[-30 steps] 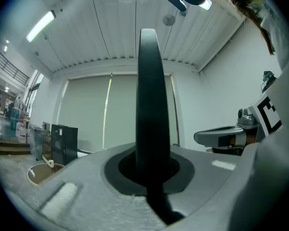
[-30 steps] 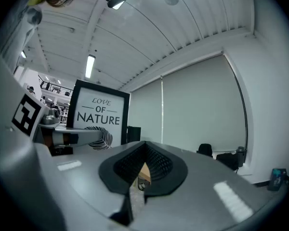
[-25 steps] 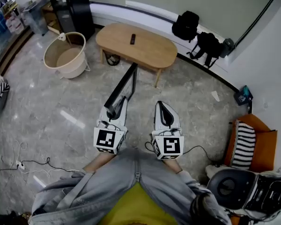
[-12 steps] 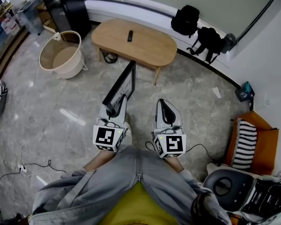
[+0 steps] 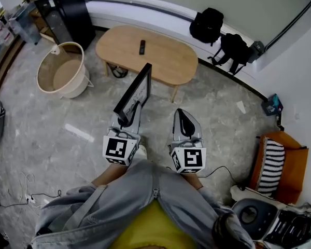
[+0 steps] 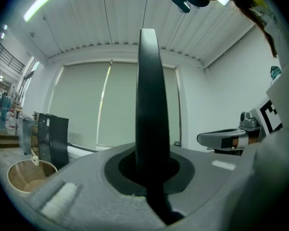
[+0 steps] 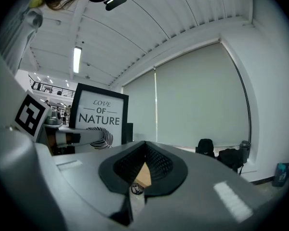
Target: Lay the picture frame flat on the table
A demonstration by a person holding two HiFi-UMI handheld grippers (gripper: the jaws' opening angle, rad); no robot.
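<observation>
A black picture frame (image 5: 136,92) with a white print stands upright in the air, edge-on in the head view. My left gripper (image 5: 125,120) is shut on its lower edge. In the left gripper view the frame (image 6: 152,105) rises as a dark bar straight out of the closed jaws. The right gripper view shows its printed face (image 7: 97,121) off to the left. My right gripper (image 5: 182,122) is shut with nothing in it, level beside the left one. The oval wooden table (image 5: 160,61) lies ahead, just beyond the frame's top.
A small black remote (image 5: 142,46) lies on the table. A beige tub (image 5: 62,77) stands left of it, with a black cabinet (image 5: 62,12) behind. Black bags (image 5: 223,38) lean on the far wall. An orange chair with a striped cushion (image 5: 272,160) is at the right.
The person has walked toward the table with both grippers. The table, tub and bags have come closer in the head view. The frame stays in the left gripper.
</observation>
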